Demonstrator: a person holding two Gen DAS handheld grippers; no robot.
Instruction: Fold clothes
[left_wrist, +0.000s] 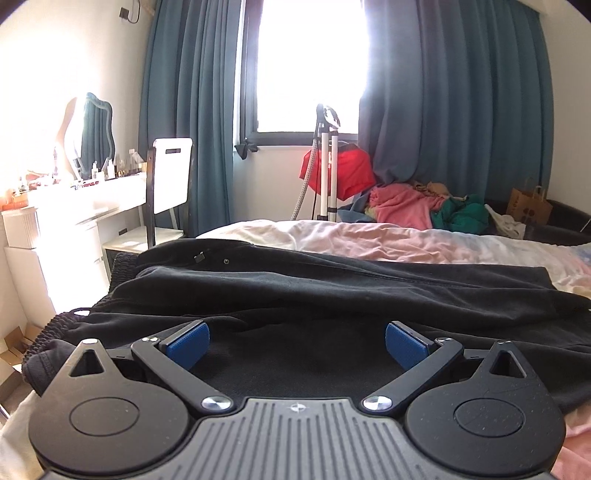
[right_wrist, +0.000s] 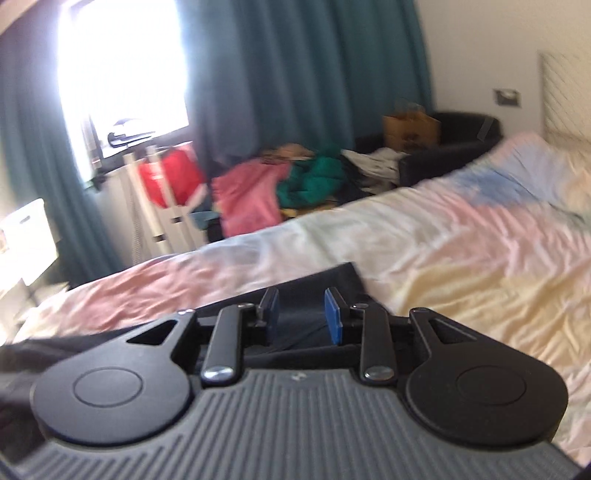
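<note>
Black trousers (left_wrist: 332, 291) lie spread across the bed, with their ribbed elastic waistband (left_wrist: 50, 332) at the left edge. My left gripper (left_wrist: 295, 343) hovers low over the near part of the trousers, jaws wide open and nothing between the blue pads (left_wrist: 188, 341). In the blurred right wrist view, the trousers' far end (right_wrist: 332, 277) runs under my right gripper (right_wrist: 301, 314). Its pads stand close together with dark cloth bunched and creased between them, so it looks shut on that end.
The bed (left_wrist: 406, 240) has a wrinkled pastel sheet (right_wrist: 461, 258). Beyond it are a pile of pink and green clothes (left_wrist: 424, 206), a garment steamer stand (left_wrist: 328, 166) and a paper bag (left_wrist: 528, 201). A white dressing table (left_wrist: 74, 199) and chair (left_wrist: 170, 181) stand left.
</note>
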